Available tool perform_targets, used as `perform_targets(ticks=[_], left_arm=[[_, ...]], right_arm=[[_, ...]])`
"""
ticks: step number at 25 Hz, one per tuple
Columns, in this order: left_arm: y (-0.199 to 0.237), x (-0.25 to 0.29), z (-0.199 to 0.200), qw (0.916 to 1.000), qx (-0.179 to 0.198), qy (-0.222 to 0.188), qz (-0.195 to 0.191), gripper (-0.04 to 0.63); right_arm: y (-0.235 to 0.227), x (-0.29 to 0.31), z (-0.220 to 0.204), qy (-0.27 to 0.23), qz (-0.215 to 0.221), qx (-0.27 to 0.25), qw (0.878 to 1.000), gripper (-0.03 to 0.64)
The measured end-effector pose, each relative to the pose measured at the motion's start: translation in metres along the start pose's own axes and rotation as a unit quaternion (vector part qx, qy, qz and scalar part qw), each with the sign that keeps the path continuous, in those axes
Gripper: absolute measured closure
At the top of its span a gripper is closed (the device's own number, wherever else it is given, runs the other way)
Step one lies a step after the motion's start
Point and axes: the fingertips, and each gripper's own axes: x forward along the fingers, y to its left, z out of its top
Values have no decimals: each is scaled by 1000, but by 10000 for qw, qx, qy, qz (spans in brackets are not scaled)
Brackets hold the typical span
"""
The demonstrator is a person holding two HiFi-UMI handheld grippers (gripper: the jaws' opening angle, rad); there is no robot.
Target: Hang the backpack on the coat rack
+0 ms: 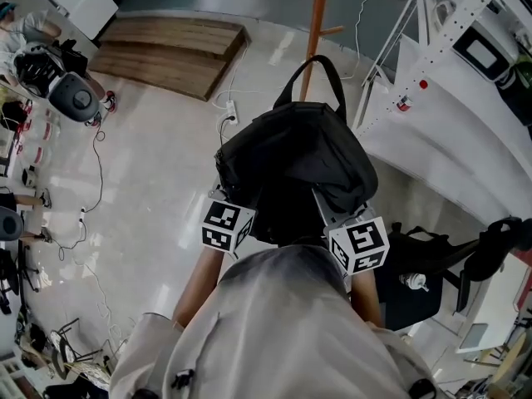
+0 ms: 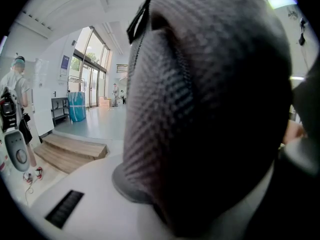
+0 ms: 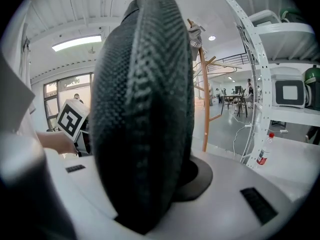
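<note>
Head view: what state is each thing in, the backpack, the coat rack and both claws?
Black fabric backpack: lifted off the floor, gripped from both sides, not hung.
Left claw: shut on the backpack.
Right claw: shut on the backpack.
Orange wooden coat rack: upright, backpack not on it.
</note>
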Motion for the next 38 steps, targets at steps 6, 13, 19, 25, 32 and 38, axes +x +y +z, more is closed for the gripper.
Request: perform_targets(ticks=[6, 13, 19, 25, 32, 38], left_arm=[[9, 45, 15, 9999, 74, 108, 29, 496], [14, 89, 26, 9998, 8, 152, 97, 496], [15, 116, 30, 9998, -12, 191, 104, 495], [15, 137, 33, 9996, -32, 273, 6, 495], [17, 152, 25, 9990, -52, 448, -47, 495], [26, 168, 12, 9975, -135, 678, -166, 495]], right_arm=[[-43, 22, 6, -19, 53, 128, 9999, 498], [-85, 42, 11, 15, 103, 128, 9999, 497], [-111, 52, 10, 60, 139, 166, 9997, 497], [-130, 59, 11, 163, 116, 187, 9996, 497], [-142, 70, 4, 318, 128, 283, 9990, 498], [-150, 87, -7, 515, 154, 396, 9978, 499]])
